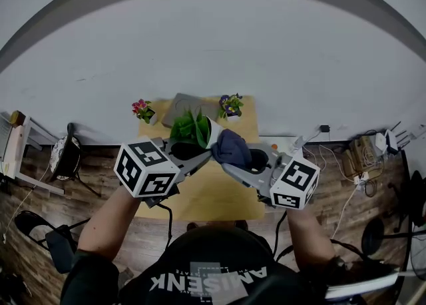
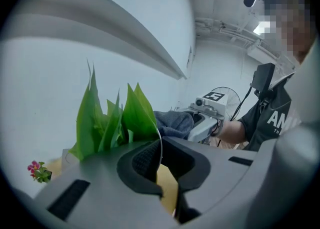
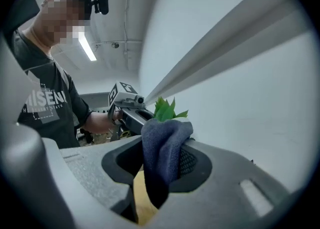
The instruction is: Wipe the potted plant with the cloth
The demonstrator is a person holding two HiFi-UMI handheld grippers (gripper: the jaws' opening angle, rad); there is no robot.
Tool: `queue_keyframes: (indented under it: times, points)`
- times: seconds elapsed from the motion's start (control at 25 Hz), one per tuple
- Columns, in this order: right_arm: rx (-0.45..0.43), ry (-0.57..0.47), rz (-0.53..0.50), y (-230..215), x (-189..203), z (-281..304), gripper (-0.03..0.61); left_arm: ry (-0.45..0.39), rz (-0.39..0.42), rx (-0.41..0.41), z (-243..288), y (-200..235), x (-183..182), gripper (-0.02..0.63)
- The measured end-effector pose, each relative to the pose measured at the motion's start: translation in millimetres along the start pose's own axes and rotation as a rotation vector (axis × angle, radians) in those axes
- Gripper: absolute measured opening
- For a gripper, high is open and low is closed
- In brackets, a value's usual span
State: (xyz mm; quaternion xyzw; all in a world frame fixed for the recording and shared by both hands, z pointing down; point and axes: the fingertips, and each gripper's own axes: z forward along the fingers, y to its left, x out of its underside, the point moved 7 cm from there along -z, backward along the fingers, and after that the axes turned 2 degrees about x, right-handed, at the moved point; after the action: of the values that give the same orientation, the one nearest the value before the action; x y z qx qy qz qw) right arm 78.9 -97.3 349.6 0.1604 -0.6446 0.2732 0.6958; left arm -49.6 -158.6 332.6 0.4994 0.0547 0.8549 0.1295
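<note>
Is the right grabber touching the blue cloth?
Touching. The right gripper view shows the right gripper with its jaws closed on the blue cloth, which bunches up out of them.

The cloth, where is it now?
In the head view the cloth is at the centre, held by the right gripper, just right of the potted plant.

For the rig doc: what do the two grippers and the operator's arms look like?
The left gripper and right gripper are grey moulded bodies with dark textured pads. Each carries a white cube of black square markers. A black cable hangs from the left one. The person wears a dark short-sleeved T-shirt with white lettering.
</note>
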Motion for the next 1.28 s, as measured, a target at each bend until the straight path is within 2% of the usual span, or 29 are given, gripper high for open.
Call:
queue_keyframes:
  times: [0.16,0.56,0.96,1.28]
  points:
    - [-0.004,0.052,-0.073,11.0,5.2,7.6,0.13,-0.027,-0.037,-0.005,-1.2,3.7,-3.3,0.011]
    - [-0.022,0.13,-0.117,29.9,23.0,28.5,0.129,-0.065,-0.094,-0.018,-5.8,-0.4,-9.3,0.009]
    - [-0.049,0.186,-0.074,26.6,49.8,40.8,0.129,-0.079,-0.106,-0.006,-17.1,-4.4,-8.5,0.009]
    - [0.011,0.213,-0.018,9.2,64.6,32.9,0.129,-0.099,-0.114,-0.028,-34.7,-2.2,-2.5,0.011]
